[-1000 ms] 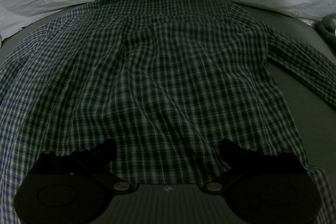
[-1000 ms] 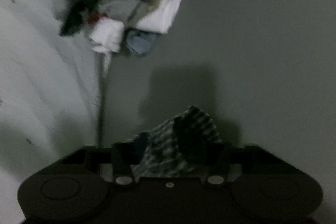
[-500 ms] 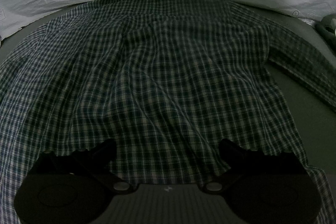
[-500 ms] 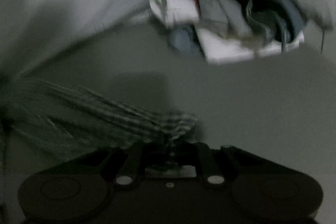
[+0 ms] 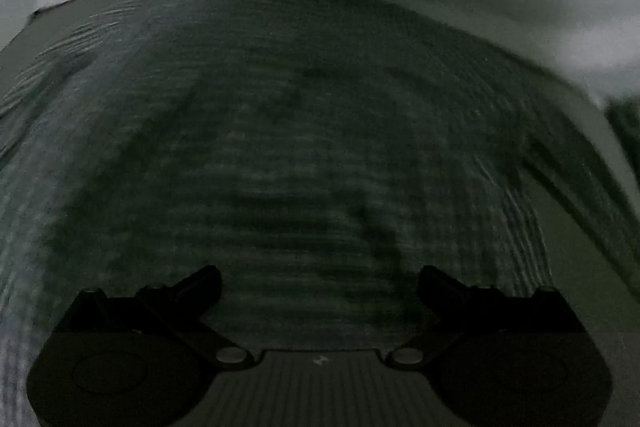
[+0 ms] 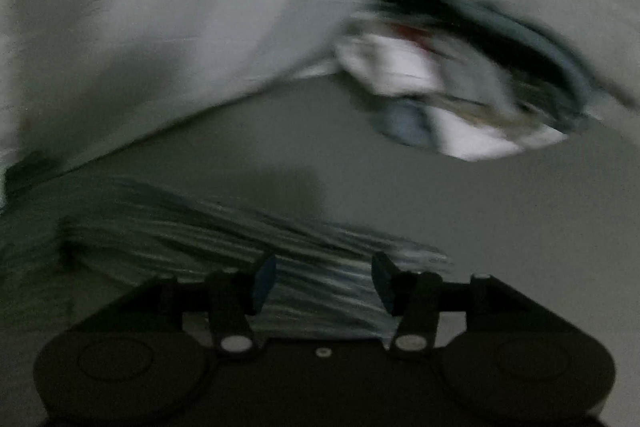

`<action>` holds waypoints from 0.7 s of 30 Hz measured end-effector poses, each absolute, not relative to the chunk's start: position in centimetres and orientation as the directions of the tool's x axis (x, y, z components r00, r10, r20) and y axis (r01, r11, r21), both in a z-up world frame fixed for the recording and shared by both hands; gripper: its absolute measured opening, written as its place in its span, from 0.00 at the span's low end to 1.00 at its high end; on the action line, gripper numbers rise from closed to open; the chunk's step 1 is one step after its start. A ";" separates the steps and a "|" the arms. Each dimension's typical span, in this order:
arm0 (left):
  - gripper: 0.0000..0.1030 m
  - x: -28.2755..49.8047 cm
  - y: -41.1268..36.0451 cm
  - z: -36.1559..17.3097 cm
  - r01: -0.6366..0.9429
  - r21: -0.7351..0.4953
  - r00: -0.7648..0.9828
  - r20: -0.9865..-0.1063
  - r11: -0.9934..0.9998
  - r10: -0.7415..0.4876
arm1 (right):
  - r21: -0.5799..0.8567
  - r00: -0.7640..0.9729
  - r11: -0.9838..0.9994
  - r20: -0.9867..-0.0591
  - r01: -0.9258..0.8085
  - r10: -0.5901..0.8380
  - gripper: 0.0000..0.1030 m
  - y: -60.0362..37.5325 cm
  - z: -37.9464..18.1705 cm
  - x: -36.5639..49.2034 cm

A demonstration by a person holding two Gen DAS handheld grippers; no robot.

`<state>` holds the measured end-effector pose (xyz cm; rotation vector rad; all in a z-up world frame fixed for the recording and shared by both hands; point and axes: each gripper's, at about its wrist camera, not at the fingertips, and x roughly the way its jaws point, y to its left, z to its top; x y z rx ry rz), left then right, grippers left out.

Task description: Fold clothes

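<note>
Here the checked shirt (image 5: 320, 147) lies spread flat on the grey surface (image 6: 460, 207) ahead of the left gripper (image 5: 320, 279), whose jaws stand wide apart with nothing between them. The right gripper (image 6: 324, 279) is opening its jaws; the shirt's sleeve (image 6: 200, 227) lies between the pads (image 6: 266, 281), unpressed, stretching away to the tool's left. Beyond it to the right sits a heap of clothes (image 6: 460, 83). Folding appears barely begun: no fold shows in the body, and the heap seems untouched.

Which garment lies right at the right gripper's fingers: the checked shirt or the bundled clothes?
The checked shirt's sleeve lies between the opening jaws of the right gripper, spread flat. The pile of mixed clothes sits far off, bunched against the white bedding.
</note>
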<state>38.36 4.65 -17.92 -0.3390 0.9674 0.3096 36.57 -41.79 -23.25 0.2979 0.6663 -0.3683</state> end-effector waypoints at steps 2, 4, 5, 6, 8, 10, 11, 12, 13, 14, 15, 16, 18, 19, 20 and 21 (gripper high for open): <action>1.00 37.1 6.7 -17.3 -0.445 -0.131 0.532 -0.834 0.886 0.144 | 0.145 0.748 0.930 -0.641 0.337 -0.172 0.52 -39.8 -23.0 39.4; 1.00 36.4 8.7 -17.1 -0.484 -0.123 0.522 -0.835 0.866 0.173 | 0.154 0.768 0.957 -0.633 0.246 -0.096 0.52 -37.7 -23.0 43.0; 1.00 36.1 9.9 -17.0 -0.507 -0.120 0.515 -0.836 0.854 0.188 | 0.165 0.774 0.962 -0.630 0.216 -0.065 0.52 -36.6 -23.0 44.8; 1.00 36.1 11.0 -16.9 -0.528 -0.121 0.509 -0.837 0.840 0.200 | 0.176 0.779 0.967 -0.627 0.186 -0.036 0.52 -35.5 -23.0 46.6; 1.00 36.4 13.2 -17.0 -0.575 -0.124 0.495 -0.839 0.809 0.223 | 0.180 0.780 0.974 -0.626 0.138 0.005 0.52 -33.9 -23.2 50.4; 1.00 36.8 15.3 -17.2 -0.623 -0.135 0.481 -0.843 0.771 0.241 | 0.163 0.777 0.983 -0.628 0.089 0.033 0.52 -32.1 -23.2 53.9; 1.00 37.2 16.2 -17.4 -0.636 -0.144 0.478 -0.844 0.758 0.241 | 0.147 0.776 0.987 -0.629 0.059 0.047 0.52 -31.3 -23.3 55.7; 1.00 37.8 16.9 -17.6 -0.645 -0.149 0.475 -0.846 0.750 0.241 | 0.129 0.775 0.991 -0.629 0.026 0.061 0.53 -30.4 -23.3 57.6; 1.00 38.5 17.5 -17.9 -0.653 -0.143 0.468 -0.848 0.744 0.248 | 0.110 0.772 0.994 -0.631 0.000 0.070 0.53 -29.8 -23.5 59.1; 1.00 39.2 18.0 -18.1 -0.662 -0.129 0.458 -0.850 0.739 0.261 | 0.090 0.769 0.996 -0.635 -0.027 0.078 0.55 -29.2 -23.7 60.6; 1.00 39.8 18.4 -18.4 -0.671 -0.115 0.448 -0.850 0.733 0.276 | 0.071 0.765 0.996 -0.638 -0.053 0.086 0.57 -28.6 -23.9 62.2; 1.00 40.5 18.8 -18.6 -0.679 -0.101 0.437 -0.851 0.727 0.290 | 0.052 0.761 0.995 -0.642 -0.080 0.095 0.58 -28.0 -24.2 63.7; 1.00 41.6 19.3 -19.1 -0.693 -0.102 0.436 -0.848 0.713 0.302 | 0.016 0.733 0.991 -0.671 -0.133 0.109 0.57 -27.2 -25.3 66.6; 1.00 42.0 19.5 -19.3 -0.701 -0.108 0.438 -0.845 0.705 0.306 | 0.010 0.710 0.987 -0.693 -0.160 0.122 0.51 -26.8 -25.9 67.6; 1.00 42.3 19.6 -19.4 -0.712 -0.111 0.438 -0.842 0.694 0.315 | 0.016 0.683 0.981 -0.716 -0.191 0.144 0.15 -26.5 -26.6 68.6; 1.00 42.8 19.4 -19.5 -0.717 -0.097 0.436 -0.835 0.690 0.335 | 0.034 0.664 0.978 -0.730 -0.205 0.164 0.00 -26.5 -27.1 69.3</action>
